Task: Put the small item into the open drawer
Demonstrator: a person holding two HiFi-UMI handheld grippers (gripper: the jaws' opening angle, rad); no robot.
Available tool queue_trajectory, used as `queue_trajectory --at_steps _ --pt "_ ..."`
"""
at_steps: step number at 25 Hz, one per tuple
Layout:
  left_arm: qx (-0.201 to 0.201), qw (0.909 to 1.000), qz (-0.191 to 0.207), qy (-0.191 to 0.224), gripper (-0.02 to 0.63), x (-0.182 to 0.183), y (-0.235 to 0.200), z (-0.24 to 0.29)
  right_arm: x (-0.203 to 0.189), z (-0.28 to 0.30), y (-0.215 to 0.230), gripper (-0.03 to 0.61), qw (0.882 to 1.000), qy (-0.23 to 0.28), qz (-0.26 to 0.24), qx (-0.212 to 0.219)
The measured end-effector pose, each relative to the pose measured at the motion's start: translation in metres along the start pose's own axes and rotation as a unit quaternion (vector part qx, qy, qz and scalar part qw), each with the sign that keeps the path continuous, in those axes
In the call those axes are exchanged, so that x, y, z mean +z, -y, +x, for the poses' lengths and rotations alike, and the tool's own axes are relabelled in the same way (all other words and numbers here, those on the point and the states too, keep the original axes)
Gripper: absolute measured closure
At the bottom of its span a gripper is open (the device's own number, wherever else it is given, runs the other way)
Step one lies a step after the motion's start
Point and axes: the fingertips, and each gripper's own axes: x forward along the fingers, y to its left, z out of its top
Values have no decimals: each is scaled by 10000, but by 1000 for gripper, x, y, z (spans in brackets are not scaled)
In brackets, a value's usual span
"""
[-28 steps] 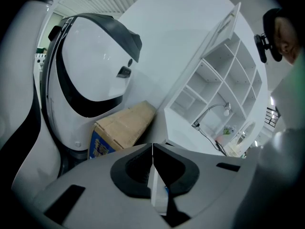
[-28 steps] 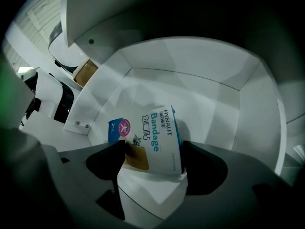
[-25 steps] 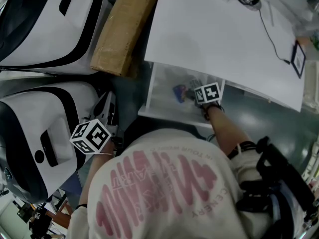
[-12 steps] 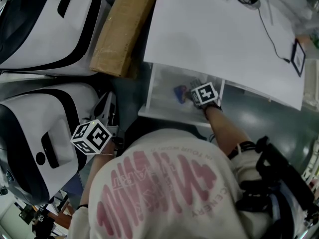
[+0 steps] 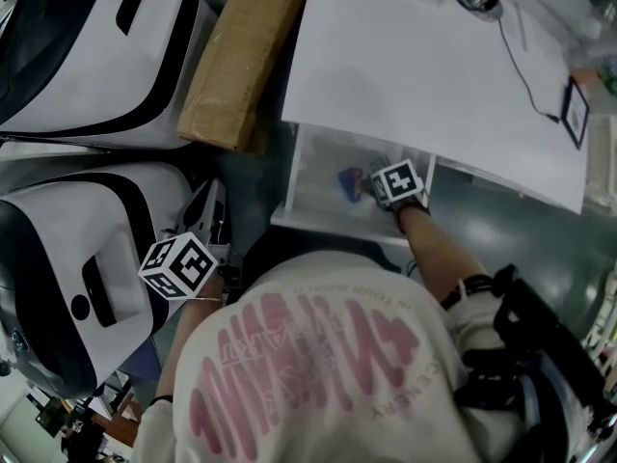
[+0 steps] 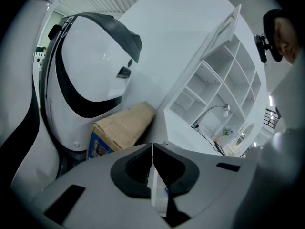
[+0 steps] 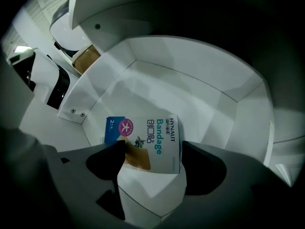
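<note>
- Little has changed over the last second: in the head view your right gripper (image 7: 153, 150) has only crept a touch toward 6 o'clock, and the bandage box (image 7: 145, 136) has gone with it.
- Its jaws are clamped on the near end of that box, one on each long edge. The box sits low inside the drawer (image 7: 205, 97); I cannot tell whether it touches the floor.
- Your left gripper (image 6: 152, 148) has its jaws pressed together with nothing in them. In the head view it is well apart from the drawer, at 8 o'clock of it.
- Risk: if you part the jaws while the box is off the floor, it may land on a corner and skid. The thin card could also cling to a jaw and be dragged out as you withdraw.
- Risk: a straight lift could knock the marker cube on the edge of the desk (image 5: 415, 75), which runs just beside it at 12 o'clock.
- Room, in the right gripper view: bare drawer floor lies open from 12 to 2 o'clock of the box. One wall stands at 3 o'clock, and the screwed panel is at 9 o'clock.
- The cardboard box (image 5: 241, 56) at 10 o'clock of the drawer is well clear.
</note>
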Motion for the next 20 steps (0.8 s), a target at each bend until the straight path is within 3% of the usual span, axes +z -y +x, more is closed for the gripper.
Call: queue_trajectory --at_steps 7,14,20 --pt "-175 9998 48 26 578 6 2 -1 -11 -18 7 204 9991 -277 147 -282" --pt "-420 9989 177 86 578 23 8 -5 9 -42 -17 204 9995 194 -38 226" --pt "-887 9950 436 149 578 42 31 3 21 -80 -13 204 9985 528 100 -132"
